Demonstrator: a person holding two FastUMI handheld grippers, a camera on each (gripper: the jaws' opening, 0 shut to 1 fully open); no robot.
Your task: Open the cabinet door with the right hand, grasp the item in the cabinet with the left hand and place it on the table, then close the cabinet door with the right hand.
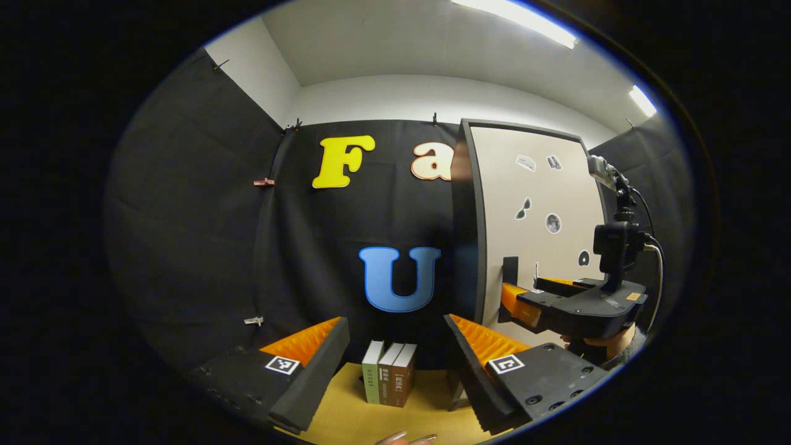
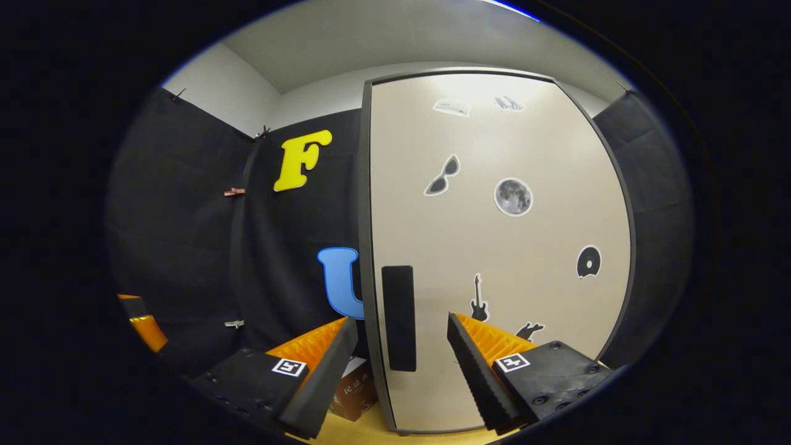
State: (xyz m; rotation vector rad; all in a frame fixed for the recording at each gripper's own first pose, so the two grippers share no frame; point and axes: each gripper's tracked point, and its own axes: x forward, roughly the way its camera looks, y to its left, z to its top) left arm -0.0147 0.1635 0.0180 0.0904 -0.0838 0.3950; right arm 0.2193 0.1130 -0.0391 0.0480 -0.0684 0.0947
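The cabinet's pale door (image 2: pixel 494 247) carries several stickers and looks closed. Its black vertical handle (image 2: pixel 397 318) stands between the fingers of my right gripper (image 2: pixel 403 321), which is open and not pressing on it. In the left gripper view the same door (image 1: pixel 537 204) is at the right, with the right gripper (image 1: pixel 525 303) held up to the handle (image 1: pixel 510 272) by a hand (image 1: pixel 602 343). My left gripper (image 1: pixel 394 324) is open with nothing between its fingers, facing the booth wall left of the cabinet. The cabinet's inside is hidden.
Three upright books (image 1: pixel 389 374) stand on the yellow table (image 1: pixel 346 420) against the wall, just left of the cabinet's dark side (image 1: pixel 463 235). A brown book (image 2: pixel 355 392) peeks out by the door's lower left corner. The left gripper (image 2: pixel 139 321) sits at the far left.
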